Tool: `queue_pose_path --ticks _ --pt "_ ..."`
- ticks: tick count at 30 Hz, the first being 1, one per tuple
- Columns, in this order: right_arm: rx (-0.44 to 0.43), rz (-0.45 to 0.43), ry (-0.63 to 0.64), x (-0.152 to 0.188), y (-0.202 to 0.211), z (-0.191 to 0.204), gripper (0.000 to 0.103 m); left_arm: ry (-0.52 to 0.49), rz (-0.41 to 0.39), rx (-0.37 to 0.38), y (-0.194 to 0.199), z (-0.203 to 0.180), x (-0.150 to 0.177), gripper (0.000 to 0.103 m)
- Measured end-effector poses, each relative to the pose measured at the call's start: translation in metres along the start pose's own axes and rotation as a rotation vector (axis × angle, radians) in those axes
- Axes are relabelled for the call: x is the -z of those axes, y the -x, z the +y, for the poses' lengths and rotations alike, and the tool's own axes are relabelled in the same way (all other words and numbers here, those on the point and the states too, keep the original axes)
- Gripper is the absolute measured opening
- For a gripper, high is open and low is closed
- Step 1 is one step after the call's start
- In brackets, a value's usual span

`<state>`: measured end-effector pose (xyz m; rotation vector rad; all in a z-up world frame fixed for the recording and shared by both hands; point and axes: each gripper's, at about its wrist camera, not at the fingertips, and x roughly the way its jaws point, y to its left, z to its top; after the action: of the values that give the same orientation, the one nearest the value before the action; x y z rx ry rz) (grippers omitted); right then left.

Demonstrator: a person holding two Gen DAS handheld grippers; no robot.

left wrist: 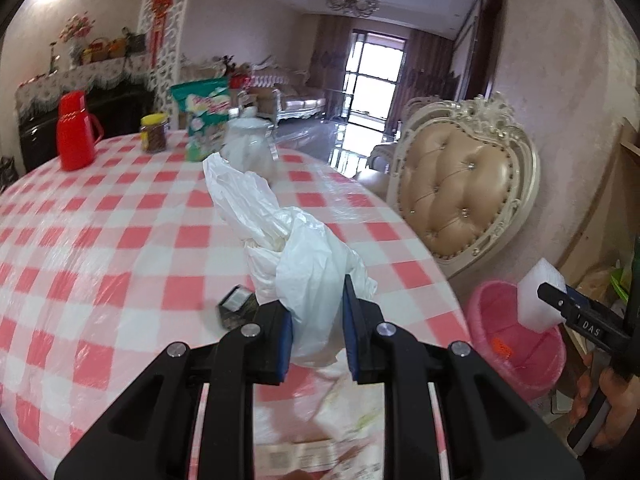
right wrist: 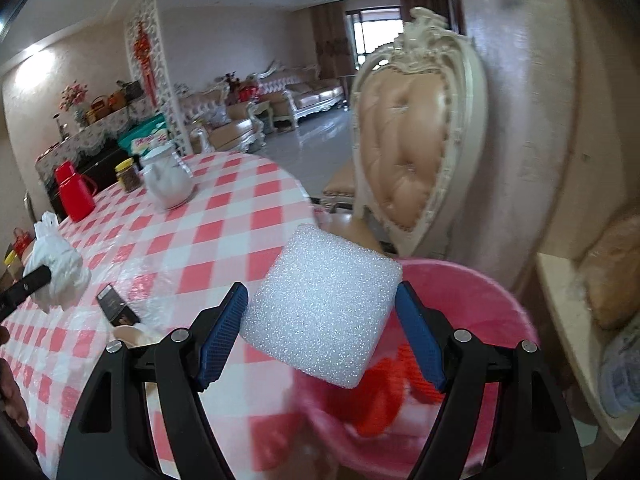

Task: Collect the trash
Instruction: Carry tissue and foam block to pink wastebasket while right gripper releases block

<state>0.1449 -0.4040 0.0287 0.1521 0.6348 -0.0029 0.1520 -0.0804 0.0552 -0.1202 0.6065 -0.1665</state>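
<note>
My left gripper [left wrist: 316,300] is shut on a crumpled white plastic bag [left wrist: 304,248], which it holds above the red-checked table [left wrist: 120,240]. In the right wrist view the same bag [right wrist: 60,268] shows at far left. A white foam block [right wrist: 324,304] sits gripped between the blue pads of my right gripper [right wrist: 321,288], over the rim of a pink bin [right wrist: 480,292] beside the table. The left wrist view shows that foam block [left wrist: 536,296] above the pink bin [left wrist: 492,296]. Something red-orange [right wrist: 376,404] lies inside the bin. A small dark packet [left wrist: 236,306] lies on the table.
At the table's far side stand a red thermos [left wrist: 74,132], a yellow-lidded jar [left wrist: 153,134], a green snack bag [left wrist: 204,120] and a white teapot [left wrist: 250,148]. A padded cream chair [left wrist: 460,192] stands by the wall behind the bin. Shelves with clutter [right wrist: 600,280] are at the right.
</note>
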Motion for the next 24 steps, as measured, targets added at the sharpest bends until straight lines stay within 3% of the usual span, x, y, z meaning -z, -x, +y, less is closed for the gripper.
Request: queue_pose_path --ticks 11,24 --pt "0.079 0.008 -0.048 0.016 0.010 -0.049 0.072 -0.108 -0.015 0.114 -0.019 -0.081 -0.017 0.021" --pt "0.117 0.042 -0.082 0.034 0.010 -0.076 0.072 -0.192 0.008 0.247 -0.048 -0.159 -0.016 0.021"
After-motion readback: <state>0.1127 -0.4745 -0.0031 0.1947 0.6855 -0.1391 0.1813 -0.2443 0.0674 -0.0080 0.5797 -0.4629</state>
